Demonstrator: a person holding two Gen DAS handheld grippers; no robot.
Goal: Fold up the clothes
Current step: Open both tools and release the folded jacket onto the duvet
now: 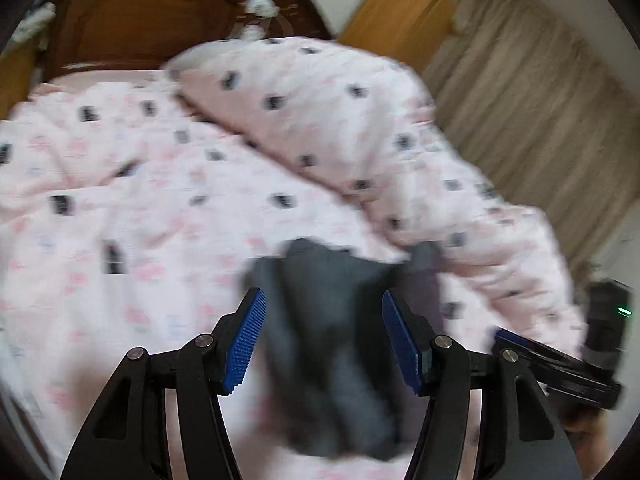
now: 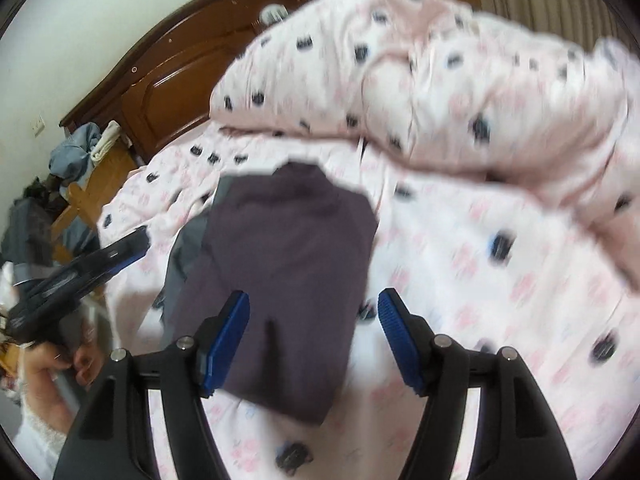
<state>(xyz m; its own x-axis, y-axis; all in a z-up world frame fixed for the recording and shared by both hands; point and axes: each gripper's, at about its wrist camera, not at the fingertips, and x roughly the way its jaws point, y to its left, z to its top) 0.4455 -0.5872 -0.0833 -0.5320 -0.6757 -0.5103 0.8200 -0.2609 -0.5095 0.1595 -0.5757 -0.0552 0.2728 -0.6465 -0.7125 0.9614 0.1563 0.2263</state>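
Observation:
A folded dark purple-grey garment lies flat on the pink patterned bed sheet; a grey layer shows along its left edge. It also shows in the left wrist view, blurred. My left gripper is open and empty, hovering over the garment. My right gripper is open and empty above the garment's near end. The left gripper also appears at the left of the right wrist view, held in a hand. The right gripper's fingers show at the right edge of the left wrist view.
A bunched pink quilt lies across the far side of the bed. A brown wooden headboard stands behind it. A wooden chair piled with clothes stands at the left. Beige curtains hang at the right.

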